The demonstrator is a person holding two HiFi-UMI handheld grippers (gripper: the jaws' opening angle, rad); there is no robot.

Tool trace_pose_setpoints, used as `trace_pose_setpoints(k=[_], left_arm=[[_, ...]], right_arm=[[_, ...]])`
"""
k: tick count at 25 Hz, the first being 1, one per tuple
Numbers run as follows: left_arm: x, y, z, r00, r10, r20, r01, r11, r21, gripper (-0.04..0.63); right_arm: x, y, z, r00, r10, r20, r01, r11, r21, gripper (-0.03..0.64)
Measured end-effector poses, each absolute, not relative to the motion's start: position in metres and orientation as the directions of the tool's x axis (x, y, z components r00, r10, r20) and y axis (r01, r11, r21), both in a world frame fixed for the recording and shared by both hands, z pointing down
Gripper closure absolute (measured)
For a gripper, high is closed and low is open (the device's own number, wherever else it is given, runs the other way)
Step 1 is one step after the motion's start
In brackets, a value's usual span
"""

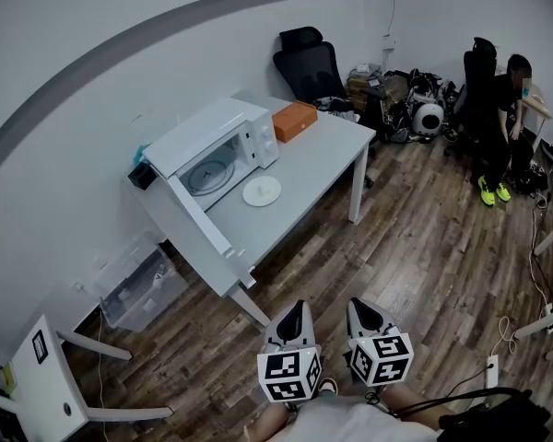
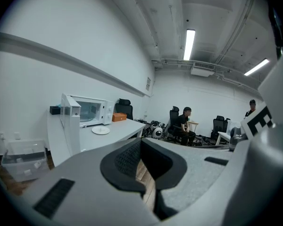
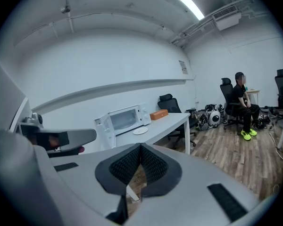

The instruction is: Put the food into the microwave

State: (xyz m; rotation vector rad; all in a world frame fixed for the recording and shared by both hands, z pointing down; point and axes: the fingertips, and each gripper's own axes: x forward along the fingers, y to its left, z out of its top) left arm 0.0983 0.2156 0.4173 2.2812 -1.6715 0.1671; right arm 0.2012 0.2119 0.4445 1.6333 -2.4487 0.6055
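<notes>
A white microwave stands on the white table by the wall, its door swung fully open toward me. A white plate lies on the table in front of it; I cannot tell what is on it. Both grippers hang low over the wooden floor, well short of the table: left gripper and right gripper, side by side. The left gripper is shut and holds nothing, with microwave and plate far ahead. The right gripper is shut and empty too, facing microwave and plate.
An orange box sits on the table beyond the microwave. A clear plastic bin stands on the floor left of the table. Black office chairs, floor clutter and a seated person fill the far right. Another white table is at lower left.
</notes>
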Motion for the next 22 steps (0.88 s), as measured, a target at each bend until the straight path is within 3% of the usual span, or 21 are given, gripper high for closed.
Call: trace_pose_setpoints(k=[22], left_arm=[[0.113,0.161,0.423,0.308,-0.908,0.283,-0.949,-0.272,0.160,0.594]], right_arm=[[0.219,0.164,0.460,-0.409,-0.839,0.359,-0.905,0.322,-0.279,0.600]])
